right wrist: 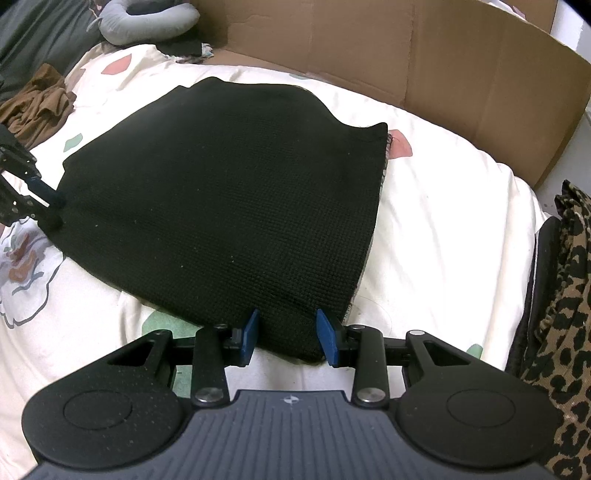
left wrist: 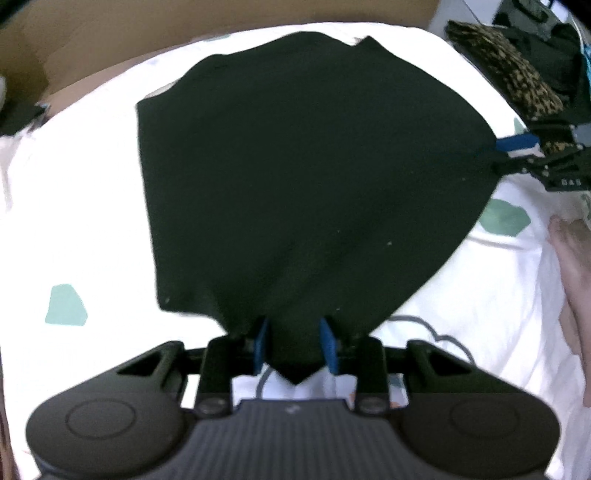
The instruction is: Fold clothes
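Observation:
A black waffle-knit garment [left wrist: 295, 166] lies spread on a white bedsheet [left wrist: 92, 221] printed with coloured patches. In the left wrist view my left gripper [left wrist: 295, 343] is shut on a bunched corner of it, and the cloth fans out taut from the blue pads. At the right edge of that view my right gripper [left wrist: 498, 151] pinches another corner, drawn to a point. In the right wrist view the garment [right wrist: 221, 192] fills the middle and my right gripper [right wrist: 288, 338] grips its near edge. My left gripper [right wrist: 51, 206] holds the far left corner.
A cardboard wall [right wrist: 443, 66] stands along the back of the bed. A leopard-print garment [right wrist: 561, 295] is piled at the right, a brown garment [right wrist: 37, 99] and a grey cushion [right wrist: 147, 18] at the back left. Part of a person's bare limb [left wrist: 572, 266] shows at the right.

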`<state>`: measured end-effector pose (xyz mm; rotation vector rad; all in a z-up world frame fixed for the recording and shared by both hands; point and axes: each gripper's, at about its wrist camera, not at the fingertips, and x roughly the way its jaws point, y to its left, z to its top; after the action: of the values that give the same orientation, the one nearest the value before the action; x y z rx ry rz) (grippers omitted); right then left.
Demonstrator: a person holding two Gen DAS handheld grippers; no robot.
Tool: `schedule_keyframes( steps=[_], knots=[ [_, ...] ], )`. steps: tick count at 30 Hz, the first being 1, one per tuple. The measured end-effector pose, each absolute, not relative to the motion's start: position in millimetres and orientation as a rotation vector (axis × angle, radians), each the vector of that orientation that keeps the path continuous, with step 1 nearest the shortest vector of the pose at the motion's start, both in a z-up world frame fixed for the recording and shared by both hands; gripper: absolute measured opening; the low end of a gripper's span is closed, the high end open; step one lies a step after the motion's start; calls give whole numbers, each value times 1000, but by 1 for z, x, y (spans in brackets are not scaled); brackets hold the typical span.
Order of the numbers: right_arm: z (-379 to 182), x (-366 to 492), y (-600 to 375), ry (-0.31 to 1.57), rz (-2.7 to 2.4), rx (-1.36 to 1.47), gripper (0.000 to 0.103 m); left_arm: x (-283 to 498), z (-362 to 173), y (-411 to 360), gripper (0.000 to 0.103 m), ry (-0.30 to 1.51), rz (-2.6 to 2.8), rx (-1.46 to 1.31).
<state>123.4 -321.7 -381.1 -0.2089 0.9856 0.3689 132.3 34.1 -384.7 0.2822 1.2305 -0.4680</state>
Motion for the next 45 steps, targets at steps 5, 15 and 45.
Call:
schedule_keyframes(
  steps=[5, 15, 45],
  knots=[
    [-367, 124, -331, 1005, 347, -98, 42, 131, -375, 46, 34, 1240, -433, 264],
    [-368, 121, -367, 1076, 244, 202, 42, 128, -374, 59, 41, 1287, -406, 160],
    [-438, 127, -413, 1084, 199, 1007, 39, 130, -389, 75, 37, 1354, -383, -114]
  ],
)
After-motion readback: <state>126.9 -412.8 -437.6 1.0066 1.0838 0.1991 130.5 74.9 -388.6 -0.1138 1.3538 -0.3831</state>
